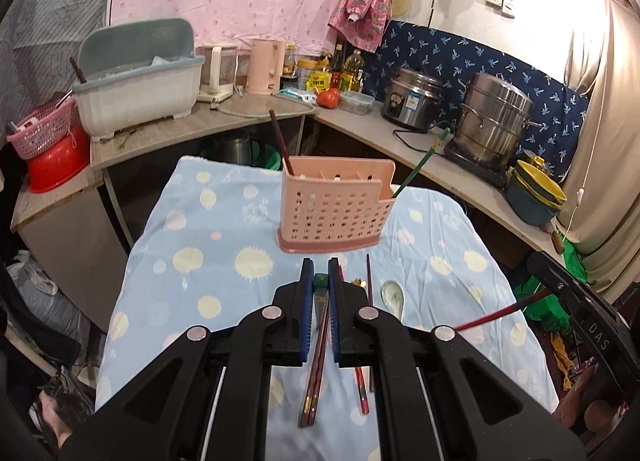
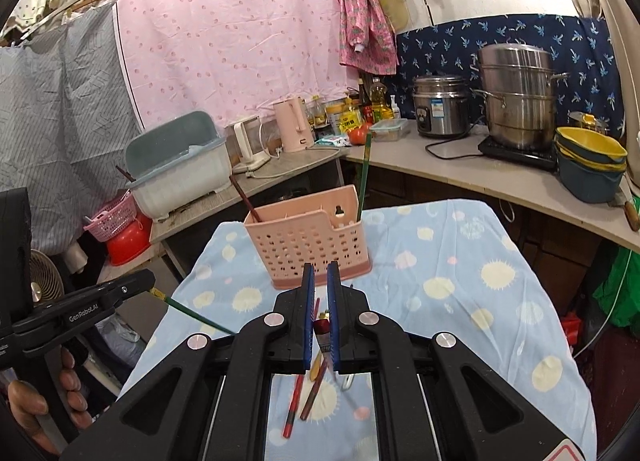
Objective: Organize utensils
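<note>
between clenched left fingers (image 1: pixel 308 281), green chopstick (image 2: pixel 192 311) end-on, long axis sideways

The pink perforated plastic utensil caddy (image 1: pixel 335 208) stands at the centre of the frame on the blue spotted tablecloth (image 1: pixel 192 261). A dark brown chopstick (image 1: pixel 280 143) leans out at its upper left; a green chopstick (image 1: pixel 422 159) leans out at upper right, obstructing approach there. The top between them is open. Below the caddy, loose chopsticks (image 1: pixel 314 381) and a white ceramic spoon (image 1: pixel 394 297) clutter the cloth. Bare cloth lies free at left and right.
</note>
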